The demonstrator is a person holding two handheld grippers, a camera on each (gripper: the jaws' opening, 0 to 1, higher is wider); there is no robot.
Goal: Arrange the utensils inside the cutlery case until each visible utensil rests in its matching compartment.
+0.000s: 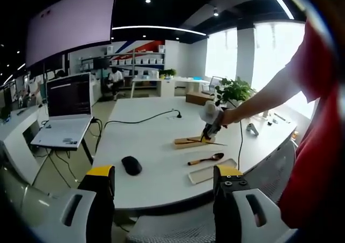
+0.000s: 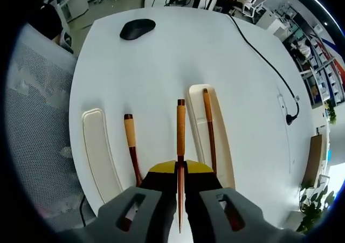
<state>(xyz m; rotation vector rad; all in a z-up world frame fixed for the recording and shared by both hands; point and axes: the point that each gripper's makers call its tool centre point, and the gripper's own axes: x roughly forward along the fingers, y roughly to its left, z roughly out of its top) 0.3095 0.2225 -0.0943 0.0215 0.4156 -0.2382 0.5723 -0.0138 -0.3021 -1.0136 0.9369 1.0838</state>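
The right gripper [image 2: 180,181] is clenched on a chopstick [image 2: 180,146], whose shaft runs between the yellow-tipped jaws and points away over the white table [image 2: 178,54]. Just right of the held chopstick, a second chopstick [image 2: 209,130] lies lengthwise in the cutlery case [image 2: 223,146]. Just left of it, a spoon [image 2: 131,146] lies on the bare table with its handle pointing away, and further left lies the case lid [image 2: 97,151], apart from the case. A black mouse [image 2: 137,28] sits at the far edge. The left gripper view gives the wider scene: the left gripper [image 1: 161,186] is released, its jaws spread with nothing between them, held near the table edge and well apart from the utensils. From this side the right gripper [image 1: 209,130] appears at the cutlery case [image 1: 191,141], carried by a person's outstretched arm [image 1: 269,92]. The spoon [image 1: 206,159] lies nearer, with the case lid [image 1: 210,170] nearest. A laptop [image 1: 67,111] stands at far left.
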